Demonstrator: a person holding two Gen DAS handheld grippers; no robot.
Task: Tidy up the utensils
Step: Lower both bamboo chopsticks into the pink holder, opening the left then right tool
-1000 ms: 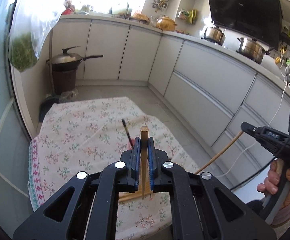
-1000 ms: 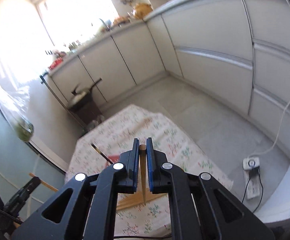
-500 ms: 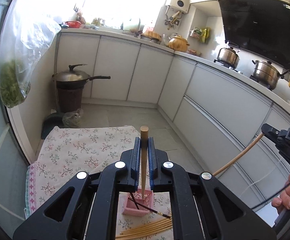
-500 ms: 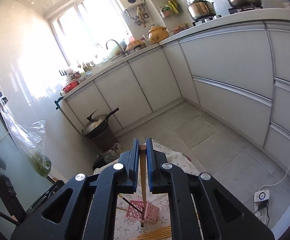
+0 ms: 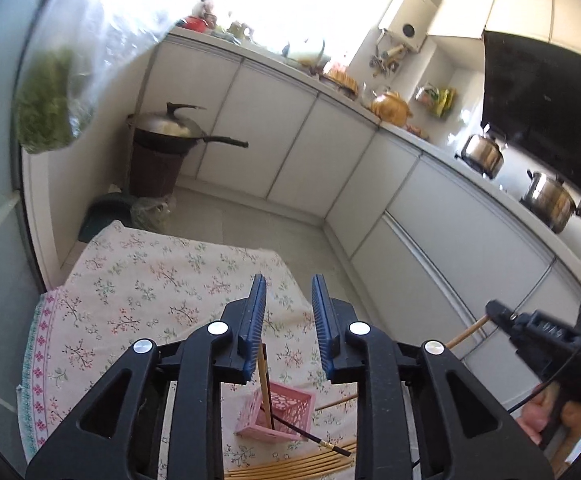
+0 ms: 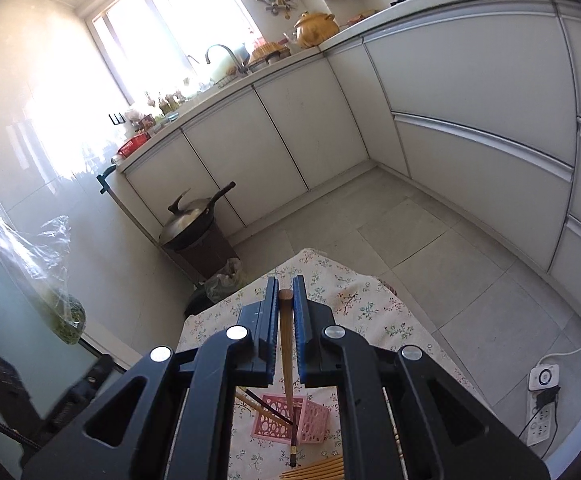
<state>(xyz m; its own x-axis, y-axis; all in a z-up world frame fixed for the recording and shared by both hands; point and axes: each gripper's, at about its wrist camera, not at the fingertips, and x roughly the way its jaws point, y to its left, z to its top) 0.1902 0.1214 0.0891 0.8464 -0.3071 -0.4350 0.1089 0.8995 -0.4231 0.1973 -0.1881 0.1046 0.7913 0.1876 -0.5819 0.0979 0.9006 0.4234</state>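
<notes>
Two grippers work above a small table draped in a floral-print cloth (image 5: 138, 280). The left gripper (image 5: 288, 312) has just been opening its jaws; they stand parted, nothing pinched, and a wooden chopstick (image 5: 265, 388) stands in the pink perforated plastic basket (image 5: 278, 412) below, beside a dark chopstick (image 5: 310, 438) that leans out over the rim. The right gripper (image 6: 286, 320) is clamped on another light wooden chopstick (image 6: 286, 344), held above the basket. A bundle of bamboo chopsticks (image 5: 290, 466) lies on the cloth at its near edge. Room: white L-shaped base cabinets (image 6: 470, 92), grey tiled floor (image 6: 430, 232), lidded black wok (image 5: 170, 128) on a brown bin, hanging clear plastic bag of greens (image 5: 50, 96), steel pots (image 5: 546, 200) on the counter.
</notes>
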